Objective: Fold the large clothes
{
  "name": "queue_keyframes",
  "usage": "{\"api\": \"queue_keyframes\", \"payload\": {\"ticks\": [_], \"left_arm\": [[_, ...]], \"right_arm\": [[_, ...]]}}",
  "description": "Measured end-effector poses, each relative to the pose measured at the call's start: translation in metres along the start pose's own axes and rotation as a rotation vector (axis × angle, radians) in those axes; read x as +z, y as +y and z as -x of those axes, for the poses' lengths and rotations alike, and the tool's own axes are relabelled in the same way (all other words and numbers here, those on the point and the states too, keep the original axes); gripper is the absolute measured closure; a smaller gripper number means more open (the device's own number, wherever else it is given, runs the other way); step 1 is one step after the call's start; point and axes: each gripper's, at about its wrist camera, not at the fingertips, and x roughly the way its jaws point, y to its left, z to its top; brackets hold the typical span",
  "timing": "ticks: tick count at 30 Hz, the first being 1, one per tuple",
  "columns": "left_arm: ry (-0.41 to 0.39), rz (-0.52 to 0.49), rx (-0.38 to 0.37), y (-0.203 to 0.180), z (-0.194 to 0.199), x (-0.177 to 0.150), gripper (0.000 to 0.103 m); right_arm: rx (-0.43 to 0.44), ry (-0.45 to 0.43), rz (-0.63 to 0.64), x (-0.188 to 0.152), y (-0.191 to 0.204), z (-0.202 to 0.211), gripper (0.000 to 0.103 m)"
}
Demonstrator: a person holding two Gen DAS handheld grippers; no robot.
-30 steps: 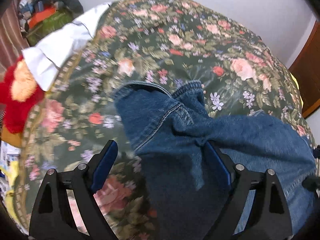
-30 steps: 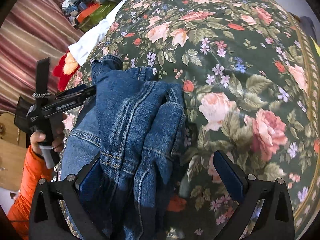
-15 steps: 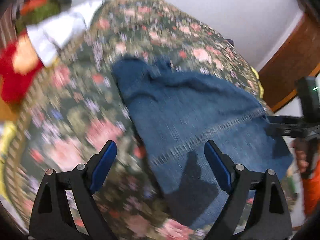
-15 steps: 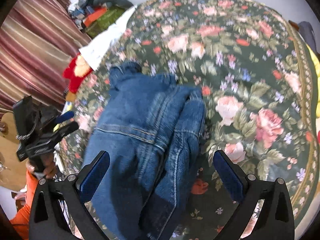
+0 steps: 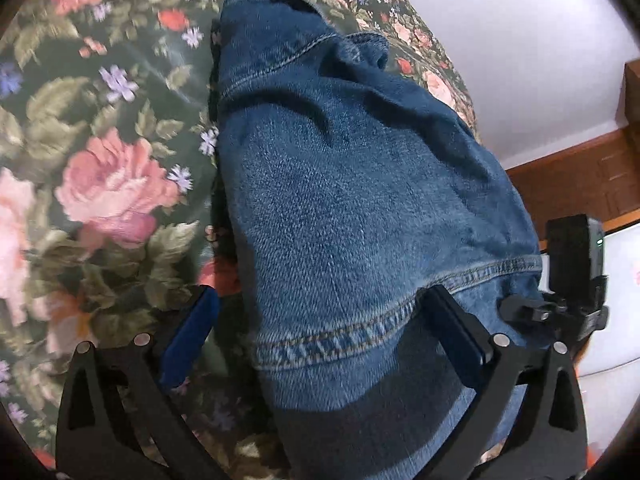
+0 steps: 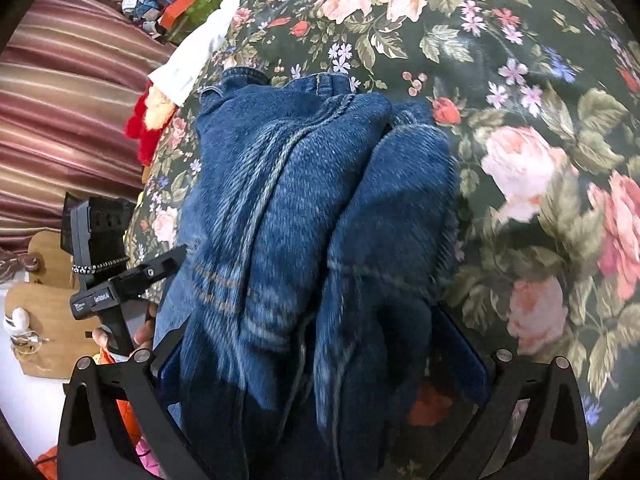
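Blue denim jeans (image 5: 360,208) lie folded lengthwise on a floral bedspread (image 5: 108,184). My left gripper (image 5: 320,336) is open, its jaws straddling the near stitched hem low over the denim. In the right wrist view the jeans (image 6: 304,216) lie in bunched layers. My right gripper (image 6: 316,356) is open and straddles the near end of the pile, with denim between the jaws. The left gripper (image 6: 120,276) also shows at the left of the right wrist view. The right gripper's body (image 5: 572,280) shows at the right of the left wrist view.
The floral bedspread (image 6: 540,128) stretches to the right and far side. A white cloth (image 6: 200,52), a red plush toy (image 6: 148,120) and a pile of clutter (image 6: 176,4) sit at the far left. A striped curtain (image 6: 68,100) hangs left. A wooden frame (image 5: 580,176) stands right.
Both grippers pulled back from the jeans, then dropped close again over the near end. The jaws stayed open throughout. The jeans look flatter and more folded than a second ago.
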Motion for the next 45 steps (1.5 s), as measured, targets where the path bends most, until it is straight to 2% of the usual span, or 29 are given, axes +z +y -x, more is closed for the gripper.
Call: {"api": "queue_keyframes", "payload": {"ticks": [4, 6, 10, 12, 14, 19, 23, 30, 34, 40, 45], "left_arm": [[0.051, 0.048, -0.069, 0.002, -0.012, 0.006, 0.0], [0.065, 0.041, -0.101, 0.0, -0.012, 0.006, 0.009], [0.052, -0.019, -0.062, -0.017, -0.006, 0.005, 0.02], [0.041, -0.052, -0.05, -0.027, 0.001, 0.004, 0.026], [0.027, -0.071, -0.043, -0.035, 0.008, 0.002, 0.029], [-0.028, -0.166, -0.017, -0.064, 0.034, -0.001, 0.033], [-0.087, -0.216, -0.019, -0.082, 0.069, -0.001, 0.034], [-0.22, -0.303, 0.002, -0.108, 0.151, -0.006, 0.035], [-0.284, -0.335, 0.032, -0.102, 0.195, -0.014, 0.035], [-0.312, -0.322, 0.093, -0.082, 0.229, -0.016, 0.035], [-0.278, -0.279, 0.17, -0.038, 0.221, -0.022, 0.035]], "right_arm": [[0.004, 0.002, -0.003, 0.01, 0.002, -0.009, 0.0], [0.014, -0.008, -0.015, 0.012, 0.002, -0.01, 0.0], [0.042, -0.03, -0.02, 0.011, 0.003, -0.007, 0.019], [0.052, -0.037, -0.028, 0.009, 0.003, -0.005, 0.025], [0.054, -0.041, -0.03, 0.005, 0.004, -0.001, 0.034], [0.029, -0.073, 0.0, -0.004, 0.022, 0.018, 0.045], [0.016, -0.127, 0.035, -0.011, 0.046, 0.041, 0.047], [0.045, -0.245, 0.103, -0.02, 0.103, 0.09, 0.047], [0.067, -0.302, 0.146, -0.025, 0.139, 0.106, 0.047], [0.121, -0.315, 0.158, -0.029, 0.18, 0.092, 0.047], [0.159, -0.231, 0.118, -0.021, 0.193, 0.042, 0.047]]}}
